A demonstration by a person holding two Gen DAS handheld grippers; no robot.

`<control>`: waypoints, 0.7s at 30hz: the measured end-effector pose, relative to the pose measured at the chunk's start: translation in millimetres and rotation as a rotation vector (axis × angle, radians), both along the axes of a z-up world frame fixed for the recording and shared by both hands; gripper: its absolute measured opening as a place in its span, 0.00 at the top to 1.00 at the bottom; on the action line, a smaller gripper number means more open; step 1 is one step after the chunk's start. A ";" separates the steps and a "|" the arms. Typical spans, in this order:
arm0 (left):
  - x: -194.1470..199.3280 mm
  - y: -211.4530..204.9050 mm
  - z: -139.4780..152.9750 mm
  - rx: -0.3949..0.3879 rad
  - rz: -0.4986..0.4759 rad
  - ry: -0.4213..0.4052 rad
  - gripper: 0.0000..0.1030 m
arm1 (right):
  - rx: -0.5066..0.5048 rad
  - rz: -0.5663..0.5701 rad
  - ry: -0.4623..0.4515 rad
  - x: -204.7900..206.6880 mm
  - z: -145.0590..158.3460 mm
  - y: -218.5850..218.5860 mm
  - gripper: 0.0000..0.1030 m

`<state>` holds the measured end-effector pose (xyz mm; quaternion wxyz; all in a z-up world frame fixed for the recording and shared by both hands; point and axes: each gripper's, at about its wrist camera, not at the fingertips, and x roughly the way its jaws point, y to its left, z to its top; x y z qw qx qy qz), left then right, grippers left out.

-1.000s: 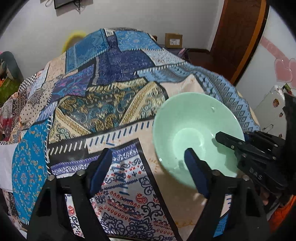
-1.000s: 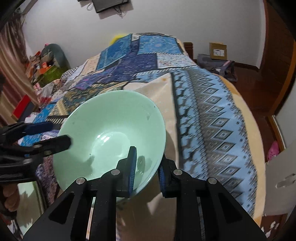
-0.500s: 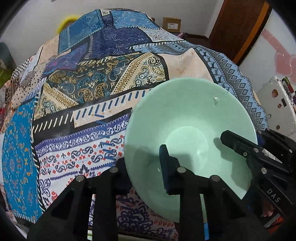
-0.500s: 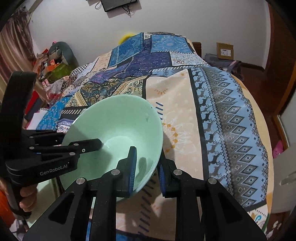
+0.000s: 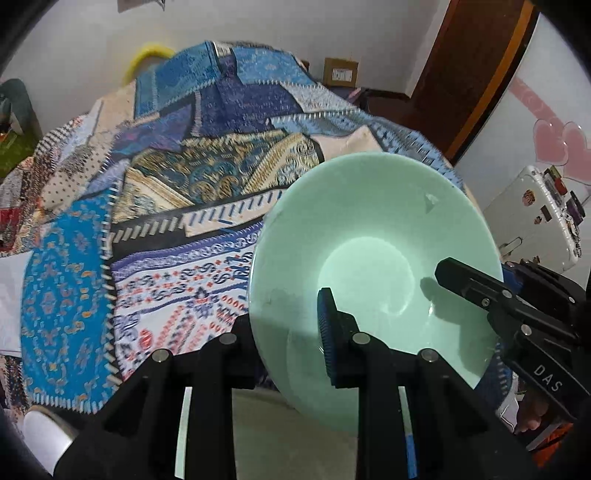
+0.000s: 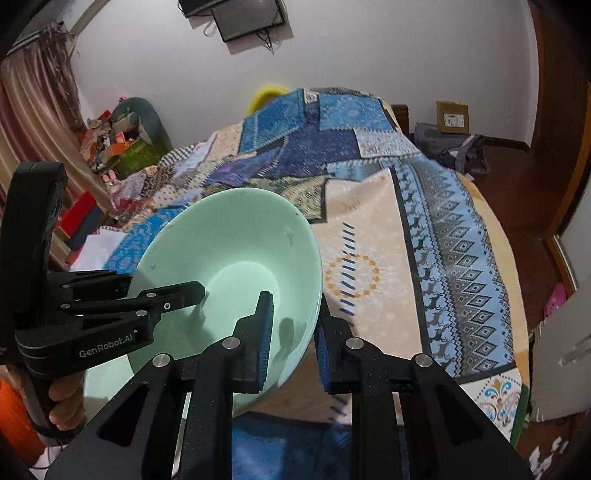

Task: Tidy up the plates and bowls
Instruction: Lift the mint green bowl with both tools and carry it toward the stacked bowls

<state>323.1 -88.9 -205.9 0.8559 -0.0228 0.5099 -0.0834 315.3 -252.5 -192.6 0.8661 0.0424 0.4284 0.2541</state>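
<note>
The left claw (image 5: 291,325), open a second ago, has clamped the mint-green bowl's (image 5: 373,236) near rim. The right claw (image 6: 293,339) pinches the opposite rim, holding the bowl above the patchwork bedspread (image 6: 424,229).

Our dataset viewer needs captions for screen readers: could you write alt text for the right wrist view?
A pale green bowl is held above a patchwork bedspread by two black grippers: the right gripper clamps its near rim, and the left gripper grips the rim from the left. Behind are a white wall and a wall-mounted screen.
</note>
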 end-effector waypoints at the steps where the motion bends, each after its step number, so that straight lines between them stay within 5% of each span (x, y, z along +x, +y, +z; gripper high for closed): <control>1: -6.4 1.5 7.3 0.000 0.002 -0.014 0.76 | 0.002 0.001 -0.006 -3.3 3.1 0.8 0.81; 21: -105.2 47.4 84.5 0.017 0.091 -0.146 0.76 | 0.053 0.079 -0.107 -75.8 54.0 43.8 0.81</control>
